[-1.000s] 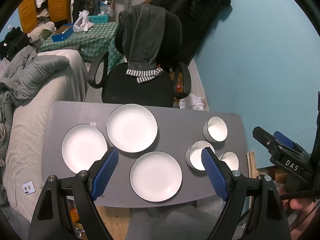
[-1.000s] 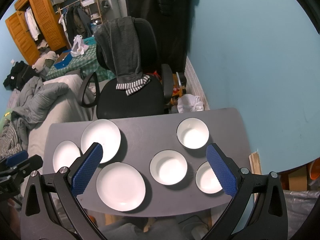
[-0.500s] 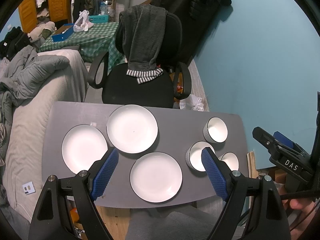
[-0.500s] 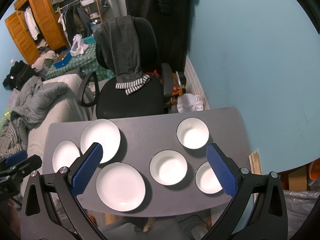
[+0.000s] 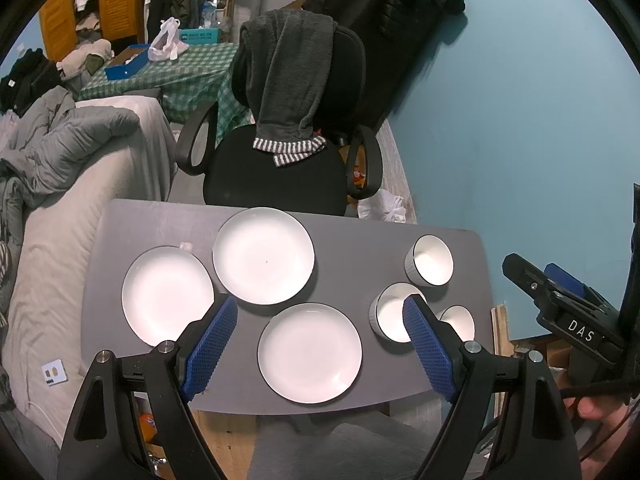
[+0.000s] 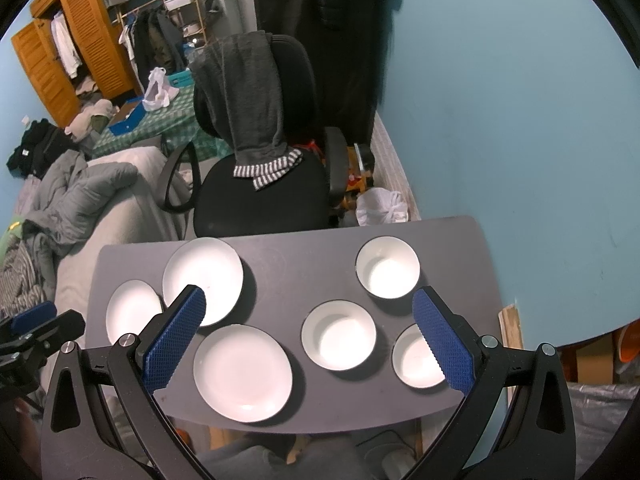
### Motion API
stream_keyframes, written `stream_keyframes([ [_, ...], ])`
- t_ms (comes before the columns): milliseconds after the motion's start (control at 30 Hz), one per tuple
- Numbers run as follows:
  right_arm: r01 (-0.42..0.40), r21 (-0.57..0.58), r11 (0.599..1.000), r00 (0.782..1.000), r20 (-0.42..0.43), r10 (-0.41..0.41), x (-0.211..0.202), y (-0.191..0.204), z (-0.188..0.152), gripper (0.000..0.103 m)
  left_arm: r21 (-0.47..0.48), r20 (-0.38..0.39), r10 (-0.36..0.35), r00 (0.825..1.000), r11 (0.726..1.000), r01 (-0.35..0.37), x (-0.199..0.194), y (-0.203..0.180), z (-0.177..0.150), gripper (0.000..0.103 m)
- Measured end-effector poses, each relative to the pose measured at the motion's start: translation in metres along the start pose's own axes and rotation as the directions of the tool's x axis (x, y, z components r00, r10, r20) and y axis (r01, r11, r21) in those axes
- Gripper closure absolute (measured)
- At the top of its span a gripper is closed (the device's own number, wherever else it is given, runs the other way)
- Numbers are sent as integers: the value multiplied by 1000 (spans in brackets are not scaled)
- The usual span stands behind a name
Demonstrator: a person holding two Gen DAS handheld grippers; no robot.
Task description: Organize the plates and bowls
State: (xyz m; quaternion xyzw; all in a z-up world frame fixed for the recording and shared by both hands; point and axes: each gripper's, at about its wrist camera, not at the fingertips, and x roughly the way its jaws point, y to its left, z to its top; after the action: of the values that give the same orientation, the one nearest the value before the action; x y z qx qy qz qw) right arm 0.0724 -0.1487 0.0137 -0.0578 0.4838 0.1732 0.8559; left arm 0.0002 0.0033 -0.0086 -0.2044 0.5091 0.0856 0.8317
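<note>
Three white plates lie on the grey table [image 5: 344, 248]: a left plate [image 5: 166, 294], a far plate [image 5: 263, 255] and a near plate [image 5: 310, 353]. Three white bowls stand at the right: a far bowl [image 6: 388, 267], a middle bowl [image 6: 338, 335] and a near bowl [image 6: 416, 356]. My left gripper [image 5: 320, 344] hovers open high above the near plate, empty. My right gripper [image 6: 310, 338] hangs open above the middle bowl, empty. The right gripper's body [image 5: 568, 320] shows at the right edge of the left wrist view.
A black office chair [image 5: 280, 160] with a grey garment draped over it stands behind the table. A bed with grey bedding [image 5: 60, 160] runs along the left. A blue wall [image 6: 520, 120] is close on the right. A white bag [image 6: 382, 206] lies on the floor.
</note>
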Motion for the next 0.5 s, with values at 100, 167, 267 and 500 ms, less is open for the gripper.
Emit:
stream_keyframes([
  [100,1,0,1000,1000,0,-1,0,0,0,2,-4,-1,-3,1000,1000,3,-1,0,0,17],
  [167,1,1,1000,1000,-1,-1,0,0,0,2,-6,-2,-4,1000,1000,4,-1,1,1,17],
  [267,0,2,1000,1000,0,0,0,0,0,2,-15,-6,-10,1000,1000,9,-1,1,1,17],
  [500,0,-4,1000,1000,-2,0,2,2,-2,2,-3,-3,20,1000,1000,-20,1,3,3,17],
])
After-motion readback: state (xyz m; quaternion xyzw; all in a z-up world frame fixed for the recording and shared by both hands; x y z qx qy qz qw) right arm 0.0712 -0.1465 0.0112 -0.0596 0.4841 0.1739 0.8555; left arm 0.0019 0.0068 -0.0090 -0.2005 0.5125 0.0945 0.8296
